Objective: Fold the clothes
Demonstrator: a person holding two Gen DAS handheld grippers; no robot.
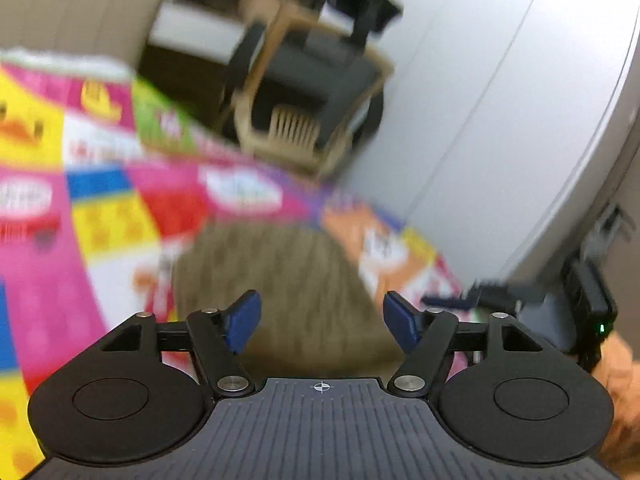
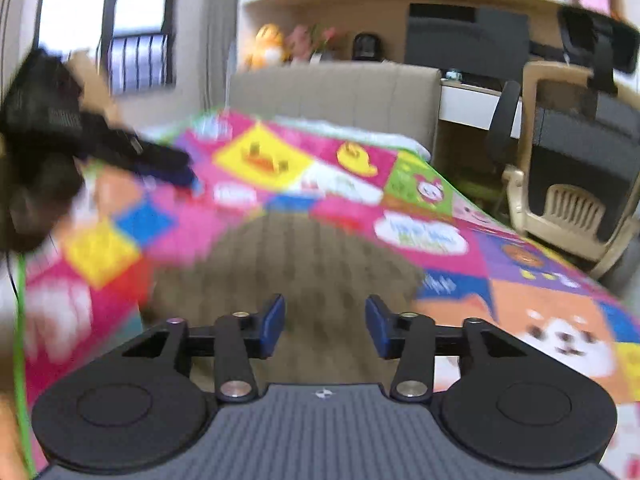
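An olive-brown striped garment (image 1: 280,276) lies on a bright cartoon-print bedspread (image 1: 112,184). My left gripper (image 1: 322,322) hovers open and empty just above the garment's near part. The same garment (image 2: 296,264) shows in the right wrist view, lying on the bedspread (image 2: 432,236). My right gripper (image 2: 325,326) is open and empty above its near edge. The left gripper (image 2: 160,160) also appears there, blurred, at the left over the bedspread. The right gripper (image 1: 480,296) shows at the right edge of the left wrist view. Both views are motion-blurred.
A beige headboard (image 2: 332,92) stands at the far end of the bed. A black office chair (image 2: 592,92) and a beige plastic chair (image 2: 572,208) stand right of the bed by a desk. A grey wall (image 1: 500,120) and a window (image 2: 136,24) bound the room.
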